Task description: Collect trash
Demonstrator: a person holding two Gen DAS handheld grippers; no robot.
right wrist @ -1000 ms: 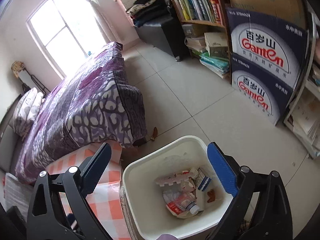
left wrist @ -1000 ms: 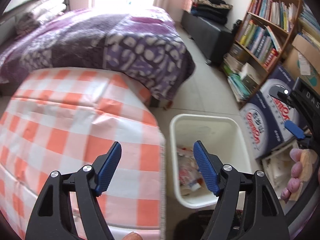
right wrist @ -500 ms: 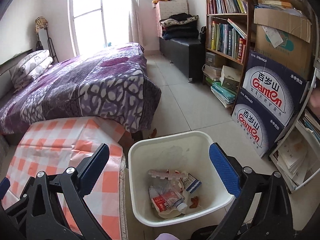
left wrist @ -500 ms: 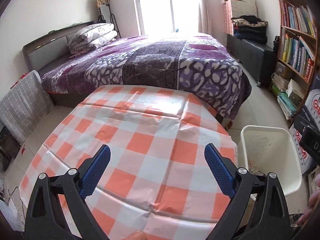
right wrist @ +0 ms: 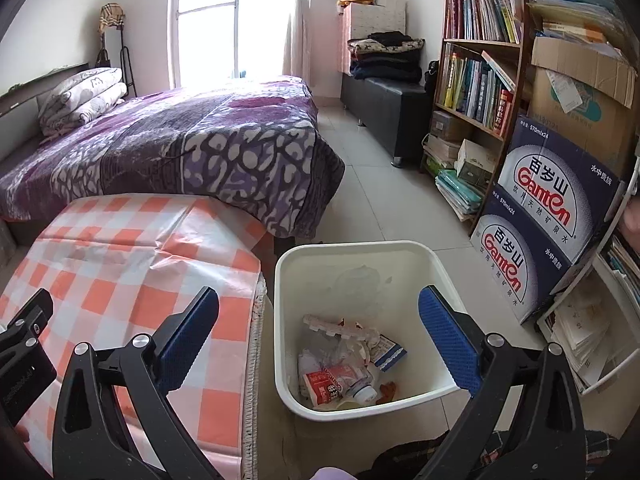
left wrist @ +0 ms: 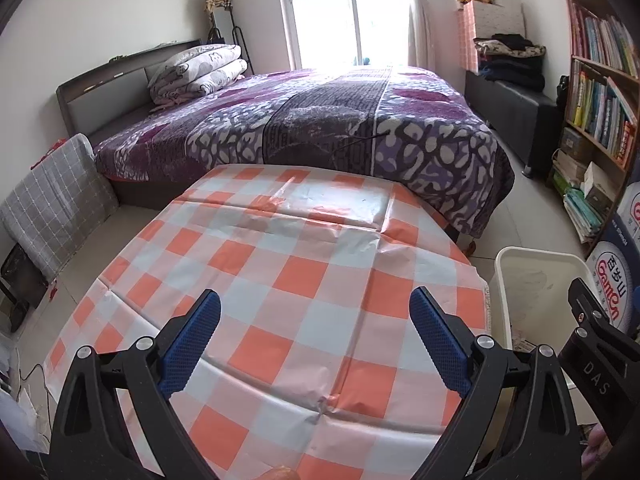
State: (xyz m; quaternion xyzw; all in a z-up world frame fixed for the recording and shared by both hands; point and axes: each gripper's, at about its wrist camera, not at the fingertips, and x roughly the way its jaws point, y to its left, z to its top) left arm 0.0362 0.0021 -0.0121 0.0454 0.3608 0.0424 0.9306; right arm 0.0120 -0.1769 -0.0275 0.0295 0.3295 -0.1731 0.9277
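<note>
Two grippers are held over the near part of the room. The left gripper [left wrist: 316, 336] hangs above the orange-and-white checked tablecloth [left wrist: 304, 276]; its jaws have just been opening, they stand wide apart and nothing is between them. The right gripper [right wrist: 320, 336] is also spread wide and grasps nothing. It points at the white trash bin [right wrist: 360, 252] on the floor just right of the table. The trash [right wrist: 344, 360], wrappers and a bottle, lies at the bottom of the bin. A purple bed [left wrist: 320, 120] stands behind the table.
</note>
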